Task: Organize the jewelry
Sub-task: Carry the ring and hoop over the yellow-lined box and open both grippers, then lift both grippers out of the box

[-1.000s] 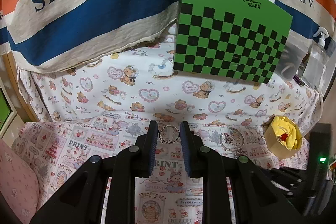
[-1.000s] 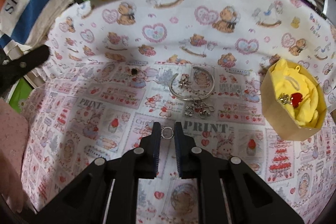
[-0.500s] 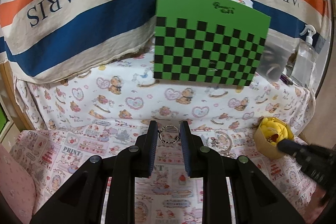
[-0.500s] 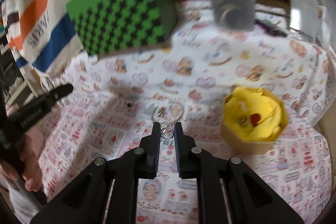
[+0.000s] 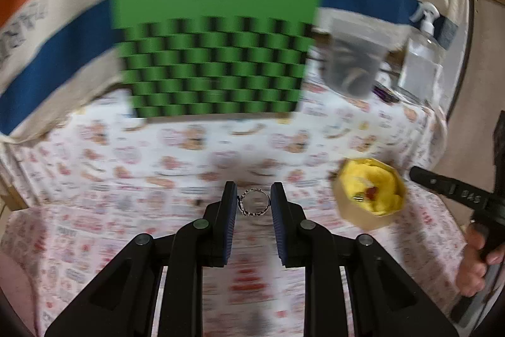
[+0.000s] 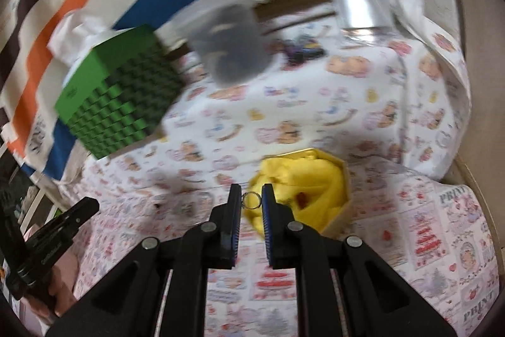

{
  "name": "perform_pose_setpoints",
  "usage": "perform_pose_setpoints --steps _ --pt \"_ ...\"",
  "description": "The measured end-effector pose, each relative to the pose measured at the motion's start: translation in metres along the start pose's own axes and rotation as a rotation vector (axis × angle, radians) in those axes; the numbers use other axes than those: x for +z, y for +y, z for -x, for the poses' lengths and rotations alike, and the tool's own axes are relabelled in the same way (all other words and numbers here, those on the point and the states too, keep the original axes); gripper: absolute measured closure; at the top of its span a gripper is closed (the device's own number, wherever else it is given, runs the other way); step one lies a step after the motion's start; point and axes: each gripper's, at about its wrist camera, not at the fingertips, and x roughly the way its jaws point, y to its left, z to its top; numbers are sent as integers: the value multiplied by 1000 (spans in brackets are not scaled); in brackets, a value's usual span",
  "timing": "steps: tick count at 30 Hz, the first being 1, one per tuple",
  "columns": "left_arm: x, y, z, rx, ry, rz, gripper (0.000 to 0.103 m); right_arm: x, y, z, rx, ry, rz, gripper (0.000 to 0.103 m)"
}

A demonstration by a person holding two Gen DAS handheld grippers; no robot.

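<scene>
My left gripper is shut on a beaded silver ring and holds it above the printed cloth. My right gripper is shut on a small plain silver ring, just at the left rim of the box. The yellow-lined jewelry box holds a red heart charm; in the left wrist view the box lies to the right of my left gripper. Both views are motion-blurred.
A green checkered box stands at the back with a clear container and a pump bottle to its right. The right gripper shows at the left view's right edge. Striped PARIS fabric hangs behind.
Both grippers have swung to the right with their rings. The right gripper has come up to the yellow box. The bangle and charms on the cloth have left both views.
</scene>
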Motion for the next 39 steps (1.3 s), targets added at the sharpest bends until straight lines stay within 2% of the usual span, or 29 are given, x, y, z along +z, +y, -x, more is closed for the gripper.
perform_pose_setpoints --steps 4,6,8,12,17,21,24,32,33,34,35,37,39 --pt "14 -40 -12 -22 13 -48 82 6 -24 -1 30 -4 -66 91" --pt "19 -58 -17 -64 27 -56 82 8 -33 -1 40 -3 -89 91" --pt "22 -73 -26 -98 53 -51 82 8 -41 -3 44 -1 -123 91" --pt "25 -101 -55 -113 127 -56 82 6 -55 -15 47 29 -173 91" --pt "20 -115 -83 -159 205 -48 82 8 -74 -26 112 59 -241 91" --pt "15 -121 -97 -179 237 -37 82 8 -76 -26 87 53 -233 90" --pt "12 -123 -102 -179 247 -34 82 10 -78 -28 105 59 -242 90" --pt "13 -122 -96 -225 185 -47 82 11 -79 -28 111 55 -244 90" --pt "14 -122 -95 -228 175 -49 81 11 -78 -28 114 56 -243 90" --pt "14 -121 -92 -229 161 -50 76 12 -78 -28 118 57 -241 90" --pt "15 -119 -89 -225 143 -45 71 12 -77 -28 121 56 -241 89" --pt "18 -113 -80 -194 96 -28 70 12 -77 -26 121 49 -242 83" --pt "21 -106 -71 -169 64 -31 69 12 -76 -23 112 43 -237 83"
